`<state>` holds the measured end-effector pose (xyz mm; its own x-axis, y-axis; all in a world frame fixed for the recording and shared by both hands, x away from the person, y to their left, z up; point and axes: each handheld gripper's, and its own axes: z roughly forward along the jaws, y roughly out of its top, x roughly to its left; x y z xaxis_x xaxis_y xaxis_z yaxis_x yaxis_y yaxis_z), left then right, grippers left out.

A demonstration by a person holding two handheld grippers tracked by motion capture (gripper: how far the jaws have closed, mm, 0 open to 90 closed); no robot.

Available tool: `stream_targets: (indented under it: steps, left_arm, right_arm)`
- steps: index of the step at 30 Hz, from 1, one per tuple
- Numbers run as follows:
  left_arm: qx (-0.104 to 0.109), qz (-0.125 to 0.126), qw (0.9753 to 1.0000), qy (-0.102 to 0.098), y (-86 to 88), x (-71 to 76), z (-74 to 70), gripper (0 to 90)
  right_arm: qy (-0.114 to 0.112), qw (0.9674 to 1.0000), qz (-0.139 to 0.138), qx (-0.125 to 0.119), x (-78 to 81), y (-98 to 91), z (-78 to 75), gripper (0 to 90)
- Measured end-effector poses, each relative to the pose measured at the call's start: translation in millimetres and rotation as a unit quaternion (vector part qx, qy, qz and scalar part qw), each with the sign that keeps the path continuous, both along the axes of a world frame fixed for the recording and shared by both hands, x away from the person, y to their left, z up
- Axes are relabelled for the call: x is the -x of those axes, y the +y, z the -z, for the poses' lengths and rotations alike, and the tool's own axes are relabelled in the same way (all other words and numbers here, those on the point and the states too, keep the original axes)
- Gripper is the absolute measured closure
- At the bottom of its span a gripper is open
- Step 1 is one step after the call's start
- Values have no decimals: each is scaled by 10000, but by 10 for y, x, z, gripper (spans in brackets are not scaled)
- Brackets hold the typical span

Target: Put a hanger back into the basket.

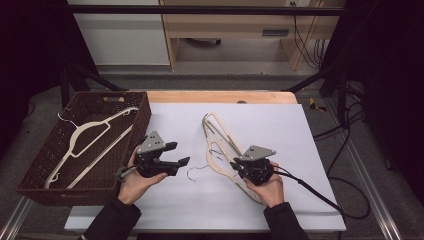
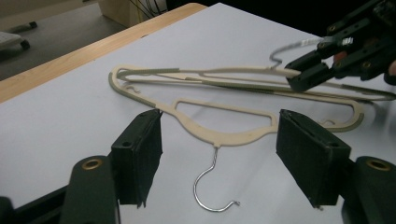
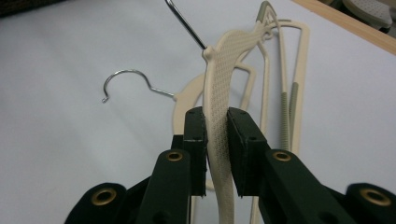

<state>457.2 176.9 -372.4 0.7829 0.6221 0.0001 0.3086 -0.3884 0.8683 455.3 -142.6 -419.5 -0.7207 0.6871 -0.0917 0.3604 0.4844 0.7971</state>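
the top cream hanger (image 3: 219,107) of the pile near the middle of the white table top (image 1: 280,200) is pinched tight in the right gripper (image 3: 217,154), likely to lift it free, while the left gripper (image 2: 219,158) waits wide apart by the brown basket (image 1: 30,175) at the left edge.

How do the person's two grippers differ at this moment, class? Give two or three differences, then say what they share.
The right gripper is shut on a cream hanger; the left gripper holds nothing, its jaws wide open. The right gripper sits over the hanger pile on the white sheet; the left gripper hangs nearer the brown basket, aimed at another hanger lying flat. Both are black, two-jawed and hand-held.
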Motion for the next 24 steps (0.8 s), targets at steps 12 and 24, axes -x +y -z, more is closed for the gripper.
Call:
stream_targets:
  steps: [12,24]
  left_arm:
    - [205,-125,9997,69,130,69,168,151]
    - [175,-150,9997,65,125,71,195,136]
  right_arm:
    - [-419,9976,550,1,-7,-248,-141,847]
    - [-515,9947,831,-318,-44,-522,-194,870]
